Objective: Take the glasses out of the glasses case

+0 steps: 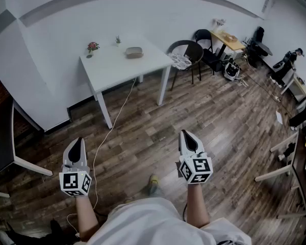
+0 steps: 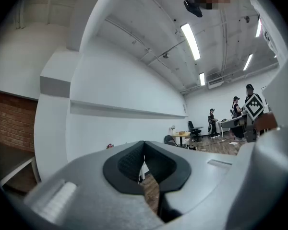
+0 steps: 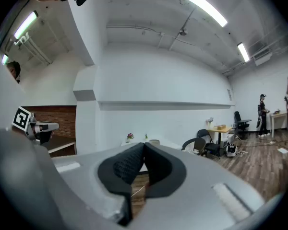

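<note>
Head view shows the glasses case (image 1: 134, 52) on the white counter (image 1: 112, 68) at upper centre, long axis left-right, well apart from both claws. Low in the frame, the left claw (image 1: 77, 148) and right claw (image 1: 188, 140) have jaws pressed together, holding nothing. Neither is clearly nearer.

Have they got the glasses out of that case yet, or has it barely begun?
Barely begun. Nothing looks done: the glasses case lies on the white table across the wooden floor, far from the person. Nothing is in hand: the left gripper and right gripper both have their jaws together and empty. Left to do: walk over, open the case and lift the glasses out.
</note>
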Motion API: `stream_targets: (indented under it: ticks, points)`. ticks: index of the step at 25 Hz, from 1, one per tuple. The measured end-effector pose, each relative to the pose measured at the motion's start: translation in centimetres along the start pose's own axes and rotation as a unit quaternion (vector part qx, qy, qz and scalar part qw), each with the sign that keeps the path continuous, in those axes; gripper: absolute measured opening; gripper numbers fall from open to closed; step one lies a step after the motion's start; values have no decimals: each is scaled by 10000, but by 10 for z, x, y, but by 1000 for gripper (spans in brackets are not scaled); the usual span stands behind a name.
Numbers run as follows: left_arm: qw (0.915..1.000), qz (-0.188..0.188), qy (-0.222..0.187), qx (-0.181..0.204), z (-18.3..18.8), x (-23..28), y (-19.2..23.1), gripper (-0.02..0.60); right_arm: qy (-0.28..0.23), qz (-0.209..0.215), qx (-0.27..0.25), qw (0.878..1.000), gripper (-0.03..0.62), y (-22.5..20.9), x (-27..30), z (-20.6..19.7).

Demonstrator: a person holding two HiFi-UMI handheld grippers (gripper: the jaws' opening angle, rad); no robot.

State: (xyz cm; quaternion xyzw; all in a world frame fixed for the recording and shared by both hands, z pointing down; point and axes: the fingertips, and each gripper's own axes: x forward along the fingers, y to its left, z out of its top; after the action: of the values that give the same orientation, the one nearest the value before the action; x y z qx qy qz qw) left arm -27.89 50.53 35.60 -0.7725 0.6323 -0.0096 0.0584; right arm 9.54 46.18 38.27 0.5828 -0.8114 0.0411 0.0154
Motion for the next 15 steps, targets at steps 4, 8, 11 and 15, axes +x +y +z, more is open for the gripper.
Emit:
stream_targets:
  ticks: [4, 8, 11, 15]
  points:
    - [10000, -4, 16, 4, 0, -3, -5, 9, -25, 30, 29, 10000, 2, 0, -2, 0]
    - [10000, -39, 12, 29, 1, -4, -8, 9, -27, 56, 68, 10000, 2, 1, -2, -2]
    - [10000, -39, 39, 44, 0, -8, -9, 9, -14, 80, 84, 9999, 2, 4, -3, -3]
    - [10000, -43, 65, 30, 2, -7, -9, 9, -87, 67, 147, 9998, 2, 3, -4, 0]
